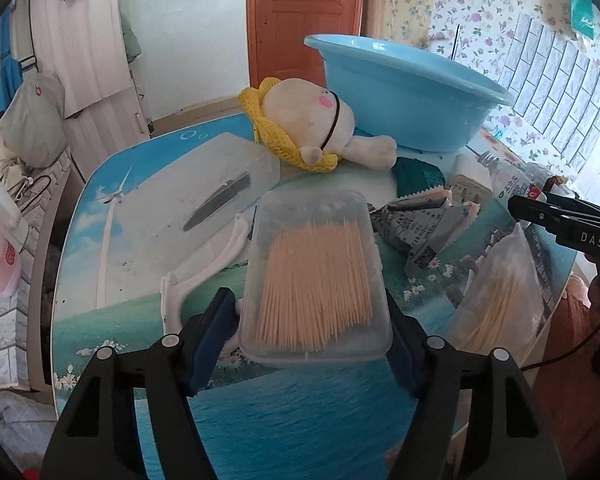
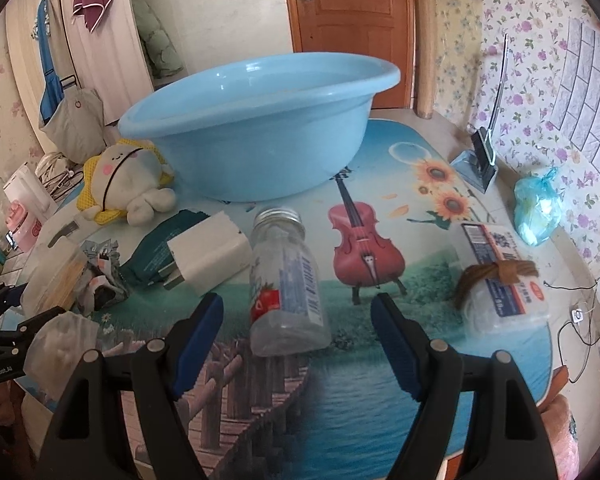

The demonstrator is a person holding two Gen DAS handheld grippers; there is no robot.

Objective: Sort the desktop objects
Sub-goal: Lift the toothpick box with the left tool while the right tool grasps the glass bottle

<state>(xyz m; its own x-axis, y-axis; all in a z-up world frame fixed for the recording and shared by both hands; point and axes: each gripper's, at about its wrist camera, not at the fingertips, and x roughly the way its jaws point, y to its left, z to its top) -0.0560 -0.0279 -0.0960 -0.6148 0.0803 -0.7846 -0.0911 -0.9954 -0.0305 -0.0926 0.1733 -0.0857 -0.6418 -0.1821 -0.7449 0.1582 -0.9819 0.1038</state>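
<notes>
**Left gripper holds toothpick box; right gripper open above bottle**

In the left wrist view, my left gripper (image 1: 314,320) is at the bottom centre of the frame. Its blue-padded jaws are closed against both long sides of a clear rectangular plastic box of wooden toothpicks (image 1: 316,276), which sits raised above the printed landscape tabletop (image 1: 148,312). Above and left of the box lies a frosted translucent plastic case (image 1: 204,196) with a dark strip inside. In the upper centre, a cream plush doll with a yellow knitted hat (image 1: 312,124) lies just in front of the light blue round plastic basin (image 1: 412,92).

In the right wrist view, my right gripper (image 2: 298,336) occupies the bottom centre. Its jaws stand wide apart and grip nothing. Between them in the frame, a clear plastic bottle with a silver screw cap (image 2: 286,280) lies on its side on the tabletop. Left of the bottle neck rests a white block-shaped charger plug (image 2: 210,256), partly over a dark green packet (image 2: 160,248). At centre right lies a clear lidded container with a blue and white label (image 2: 500,280), a brown band wrapped around it. A knotted blue plastic bag (image 2: 538,208) sits at the right edge.
</notes>
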